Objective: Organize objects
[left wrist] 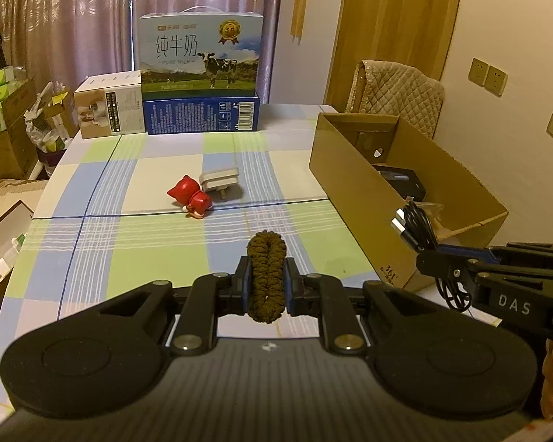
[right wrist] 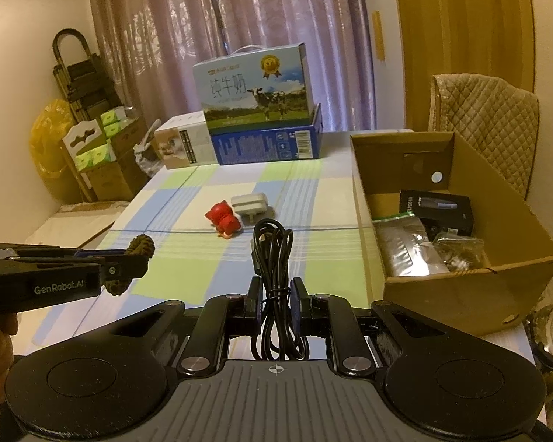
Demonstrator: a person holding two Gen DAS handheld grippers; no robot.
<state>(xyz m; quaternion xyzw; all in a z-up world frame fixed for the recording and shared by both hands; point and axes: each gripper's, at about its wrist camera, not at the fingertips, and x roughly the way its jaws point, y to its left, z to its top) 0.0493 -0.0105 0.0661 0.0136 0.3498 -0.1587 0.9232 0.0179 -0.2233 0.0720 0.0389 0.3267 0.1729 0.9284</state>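
Observation:
My left gripper [left wrist: 267, 280] is shut on a brown fuzzy hair tie [left wrist: 266, 276], held above the checked tablecloth; the same hair tie [right wrist: 138, 248] shows in the right wrist view at the tip of the left gripper [right wrist: 125, 267]. My right gripper [right wrist: 275, 300] is shut on a bundled black cable [right wrist: 272, 258], raised over the table just left of the cardboard box [right wrist: 461, 294]. From the left wrist view the cable [left wrist: 414, 226] hangs at the box's near corner. A red figurine [left wrist: 191, 195] lies on its side beside a white plug adapter [left wrist: 219, 182] mid-table.
The open cardboard box [left wrist: 350, 184] on the right holds a black package [right wrist: 435, 208], a silver bag [right wrist: 405, 246] and small clear bags. A milk carton [left wrist: 199, 55] on a blue box and a beige box [left wrist: 108, 107] stand at the table's far edge. A padded chair [right wrist: 483, 107] stands behind.

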